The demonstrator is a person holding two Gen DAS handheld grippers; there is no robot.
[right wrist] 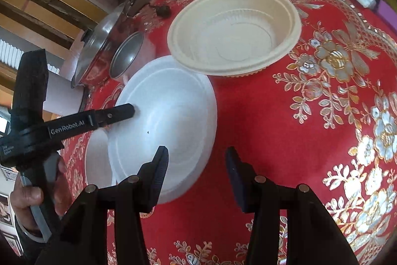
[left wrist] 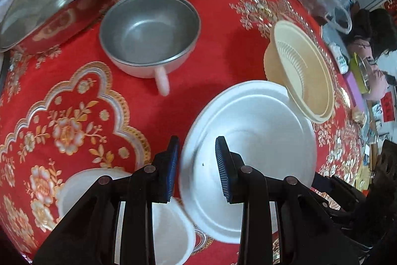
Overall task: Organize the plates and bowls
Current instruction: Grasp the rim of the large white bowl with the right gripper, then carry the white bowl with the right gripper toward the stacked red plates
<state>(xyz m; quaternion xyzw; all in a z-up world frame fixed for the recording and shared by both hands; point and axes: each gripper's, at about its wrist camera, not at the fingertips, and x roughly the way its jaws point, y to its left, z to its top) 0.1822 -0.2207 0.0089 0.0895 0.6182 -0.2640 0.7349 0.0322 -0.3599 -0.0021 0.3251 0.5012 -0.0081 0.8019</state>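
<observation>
Left gripper (left wrist: 197, 167), jaws narrowly parted and holding nothing, is straddling the near-left rim of the white plate (left wrist: 260, 140) lying just ahead on the red tablecloth (left wrist: 218, 61), nearer than the empty, wider-parted right gripper (right wrist: 196, 178).

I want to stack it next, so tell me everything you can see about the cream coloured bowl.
The cream bowl looks like thin moulded plastic, round, with a stepped rim and fine ribbing inside. It appears empty and sits upright on the red tablecloth. Its near edge overlaps the rim of the white plate. Neither gripper touches it.
</observation>
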